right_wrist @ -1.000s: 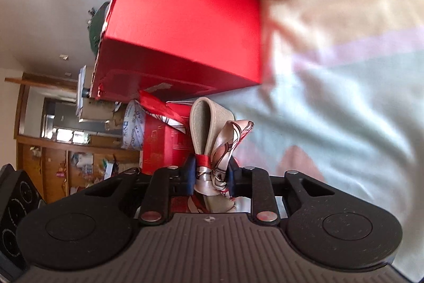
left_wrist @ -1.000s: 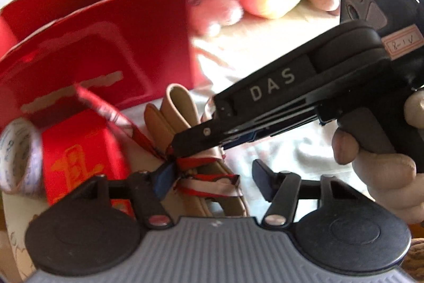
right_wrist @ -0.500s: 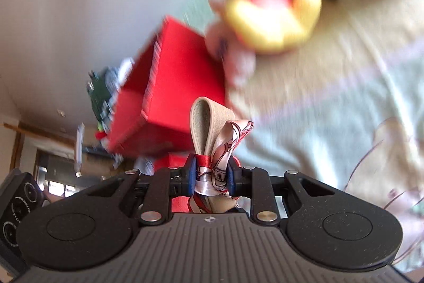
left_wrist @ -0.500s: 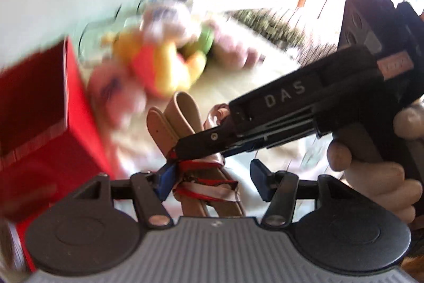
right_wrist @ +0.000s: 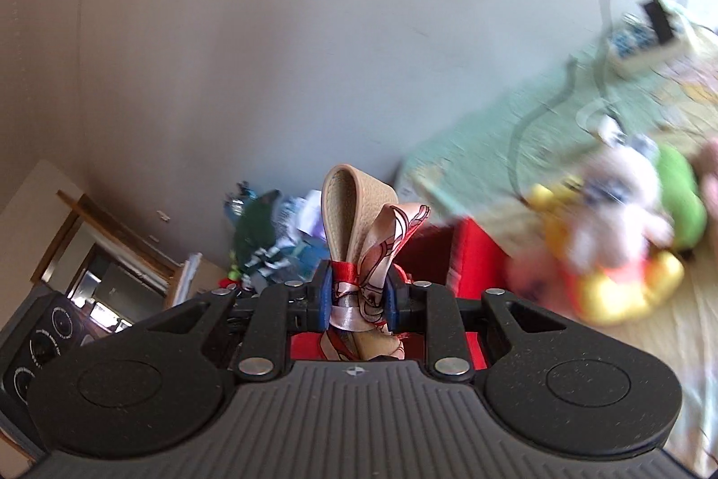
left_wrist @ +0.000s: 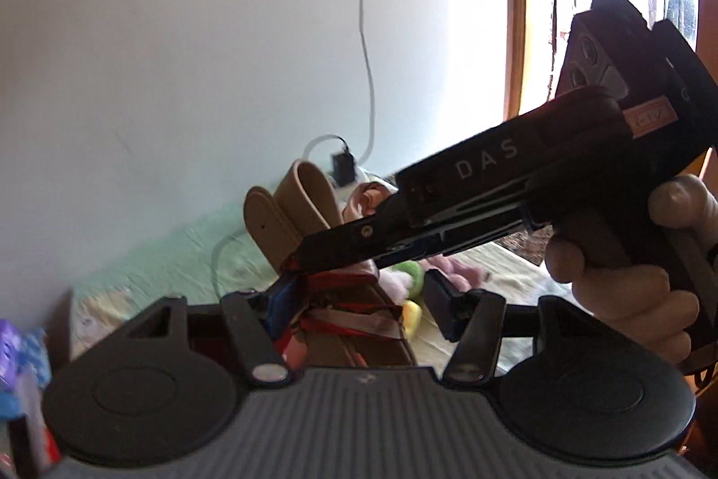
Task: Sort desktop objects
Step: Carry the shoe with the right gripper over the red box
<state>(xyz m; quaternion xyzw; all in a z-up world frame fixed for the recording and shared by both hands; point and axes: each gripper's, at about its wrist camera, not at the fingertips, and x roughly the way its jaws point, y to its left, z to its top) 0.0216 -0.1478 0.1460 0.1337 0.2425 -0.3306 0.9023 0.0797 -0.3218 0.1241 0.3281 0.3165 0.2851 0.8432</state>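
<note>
A beige leather strap (right_wrist: 343, 205) folded into a loop, with a red and white patterned scarf (right_wrist: 395, 236) tied around it, is held up in the air. My right gripper (right_wrist: 356, 299) is shut on the scarf-wrapped part. In the left wrist view the strap (left_wrist: 287, 218) and scarf (left_wrist: 354, 322) stand between the fingers of my left gripper (left_wrist: 359, 308), which is open, with the strap close to its left finger. The right gripper (left_wrist: 309, 257) reaches in from the right, held by a person's hand (left_wrist: 628, 299).
A red box (right_wrist: 471, 254) sits below the strap. Plush toys (right_wrist: 615, 236) lie on the cloth-covered surface (right_wrist: 471, 147) at the right. A power strip (right_wrist: 641, 43) with a cable lies by the white wall (left_wrist: 179, 97). Cluttered items (right_wrist: 269, 227) are at the far left.
Both grippers have risen and tilted upward with the strap. The red box has dropped out of the left wrist view, and the wall now fills most of both views.
</note>
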